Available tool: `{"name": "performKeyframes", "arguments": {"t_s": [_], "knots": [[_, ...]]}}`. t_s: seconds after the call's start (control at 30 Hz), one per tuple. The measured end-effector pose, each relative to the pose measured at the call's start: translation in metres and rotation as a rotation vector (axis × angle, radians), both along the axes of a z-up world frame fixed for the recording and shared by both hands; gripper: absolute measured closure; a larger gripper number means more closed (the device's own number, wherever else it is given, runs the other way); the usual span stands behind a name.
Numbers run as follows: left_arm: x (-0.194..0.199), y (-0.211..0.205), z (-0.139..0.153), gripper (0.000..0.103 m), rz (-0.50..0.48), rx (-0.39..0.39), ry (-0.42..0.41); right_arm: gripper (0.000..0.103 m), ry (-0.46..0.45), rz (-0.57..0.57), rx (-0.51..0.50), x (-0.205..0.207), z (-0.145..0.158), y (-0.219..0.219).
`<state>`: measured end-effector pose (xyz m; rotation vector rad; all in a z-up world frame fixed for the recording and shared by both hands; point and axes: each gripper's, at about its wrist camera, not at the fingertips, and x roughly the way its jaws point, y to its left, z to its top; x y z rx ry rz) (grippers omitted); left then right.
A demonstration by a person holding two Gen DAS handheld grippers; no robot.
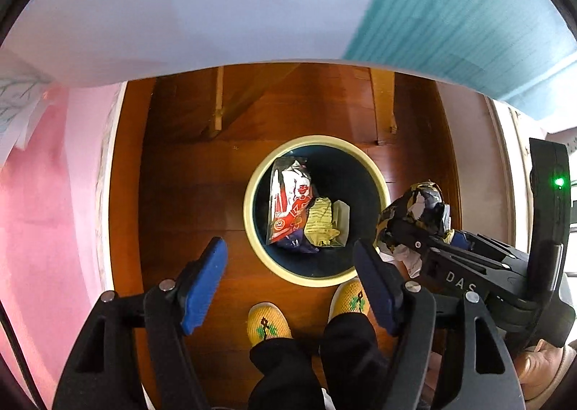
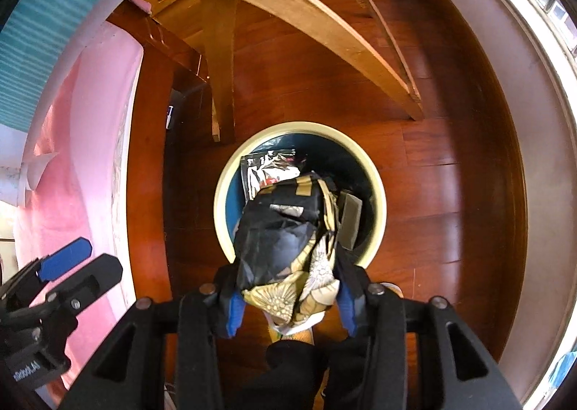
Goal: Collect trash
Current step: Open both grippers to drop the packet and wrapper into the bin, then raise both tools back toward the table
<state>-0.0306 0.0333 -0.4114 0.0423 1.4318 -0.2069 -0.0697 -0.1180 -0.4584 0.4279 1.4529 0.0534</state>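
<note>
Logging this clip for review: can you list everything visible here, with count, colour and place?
Bin: one, cream rim, dark blue inside, on wooden floor.
Snack wrapper: one, red and white, in bin.
Yellow paper: one, crumpled, in bin.
Crumpled wrapper: one, black and gold, held above bin.
Wooden furniture legs: light brown, behind bin.
Pink cloth: left.
Slippers: two, yellow.
Left gripper: open, empty.
Right gripper: shut on crumpled wrapper.
</note>
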Motion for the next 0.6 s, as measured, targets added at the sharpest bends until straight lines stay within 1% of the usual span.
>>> {"name": "performKeyframes", "arguments": {"t_s": [0.13,0.23,0.3,0.33,0.37,0.5,0.6], "knots": [[0.001,0.007,0.003,0.032,0.019,0.0,-0.002,0.055,0.006,0.011,0.0,0.006,-0.003,0.009],[0.003,0.011,0.006,0.032,0.029,0.003,-0.005,0.05,-0.001,0.02,-0.033,0.008,-0.001,0.012],[0.003,0.014,0.009,0.032,0.035,-0.001,-0.008,0.042,-0.018,0.018,-0.033,0.007,0.004,0.013],[0.003,0.015,0.012,0.032,0.04,-0.002,-0.013,0.036,-0.027,0.017,-0.03,0.007,0.006,0.013],[0.003,0.016,0.014,0.032,0.042,-0.002,-0.017,0.032,-0.034,0.018,-0.032,0.007,0.009,0.013],[0.004,0.019,0.027,0.032,0.059,-0.007,-0.026,0.031,-0.036,0.024,-0.049,0.007,0.019,0.017],[0.005,0.021,0.04,0.032,0.066,-0.011,-0.03,0.031,-0.037,0.015,-0.047,0.005,0.032,0.018]]}}
